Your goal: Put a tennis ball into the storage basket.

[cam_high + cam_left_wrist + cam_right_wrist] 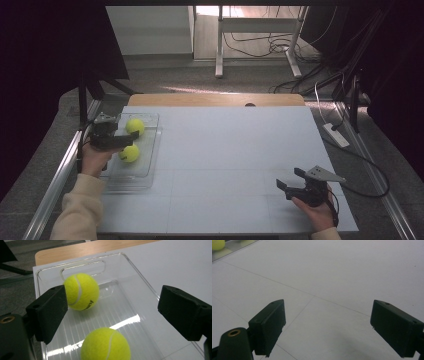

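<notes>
A clear plastic tray (150, 150) lies at the left of the white table (225, 150), with two yellow tennis balls in it. The far ball (135, 125) and the near ball (129, 153) lie apart. My left gripper (129, 140) hovers over the tray between them, open and holding nothing. In the left gripper view its jaws (112, 302) stand wide, the far ball (81, 292) by the left jaw, the near ball (106, 345) low between them, the tray's rim (82, 261) beyond. My right gripper (289, 178) rests open at the front right, over bare table (327, 312).
A wooden board (215, 99) edges the table's far side. Metal rails (60, 170) run along both sides. A power strip (336, 135) and cables lie on the floor to the right. White desk legs (219, 45) stand beyond.
</notes>
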Motion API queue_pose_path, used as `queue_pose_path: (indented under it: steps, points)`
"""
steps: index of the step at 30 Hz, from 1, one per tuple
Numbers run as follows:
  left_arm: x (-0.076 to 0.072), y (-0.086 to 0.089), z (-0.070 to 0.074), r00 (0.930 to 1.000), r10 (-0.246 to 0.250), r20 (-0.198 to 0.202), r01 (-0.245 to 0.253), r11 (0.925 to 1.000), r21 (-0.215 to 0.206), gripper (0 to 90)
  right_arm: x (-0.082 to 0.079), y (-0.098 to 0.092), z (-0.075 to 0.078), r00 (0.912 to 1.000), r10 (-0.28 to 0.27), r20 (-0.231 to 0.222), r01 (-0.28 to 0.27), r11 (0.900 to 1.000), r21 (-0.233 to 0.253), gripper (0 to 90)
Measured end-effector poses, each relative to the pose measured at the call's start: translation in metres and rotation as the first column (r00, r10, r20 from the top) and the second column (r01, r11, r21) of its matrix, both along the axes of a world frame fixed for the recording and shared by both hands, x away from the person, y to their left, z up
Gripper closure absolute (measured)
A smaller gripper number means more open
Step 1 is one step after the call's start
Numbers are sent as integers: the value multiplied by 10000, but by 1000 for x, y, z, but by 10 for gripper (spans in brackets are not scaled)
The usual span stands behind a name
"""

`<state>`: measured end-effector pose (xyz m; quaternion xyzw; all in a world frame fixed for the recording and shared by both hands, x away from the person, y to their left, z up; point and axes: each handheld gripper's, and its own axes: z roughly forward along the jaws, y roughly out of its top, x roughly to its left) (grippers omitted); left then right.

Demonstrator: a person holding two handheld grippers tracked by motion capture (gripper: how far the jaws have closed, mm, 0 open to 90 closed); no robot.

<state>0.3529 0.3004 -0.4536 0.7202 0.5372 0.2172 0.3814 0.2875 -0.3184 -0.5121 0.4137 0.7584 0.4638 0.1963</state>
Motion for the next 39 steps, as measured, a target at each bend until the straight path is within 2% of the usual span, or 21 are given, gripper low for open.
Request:
queue_pose_path:
  steps: [6,14,22,28,31,34,39]
  points:
    - [-10,-4,2,9989,-349,314,361,9986,-383,103,2,0,0,10000,-1,-28,1,10000,90,132]
    - [-23,-9,3,9947,-638,803,676,9967,-453,108,4,-2,0,10000,-18,-19,19,9998,188,132]
    - [-37,-15,2,9897,-966,1061,1027,9933,-538,106,8,1,2,10000,70,49,-71,9997,230,132]
    - [-46,-20,0,9849,-1274,1174,1356,9887,-640,104,8,2,3,9999,93,69,-94,9997,225,132]
    - [-51,-24,-1,9808,-1504,1240,1606,9841,-761,104,7,3,4,9999,87,91,-89,9996,251,132]
    - [-56,-28,-3,9780,-1655,1268,1751,9822,-686,103,6,3,5,9999,77,126,-79,9997,216,132]
    - [-65,-37,-9,9686,-2076,1370,2182,9735,-679,103,6,4,6,9999,86,148,-89,9997,219,132]
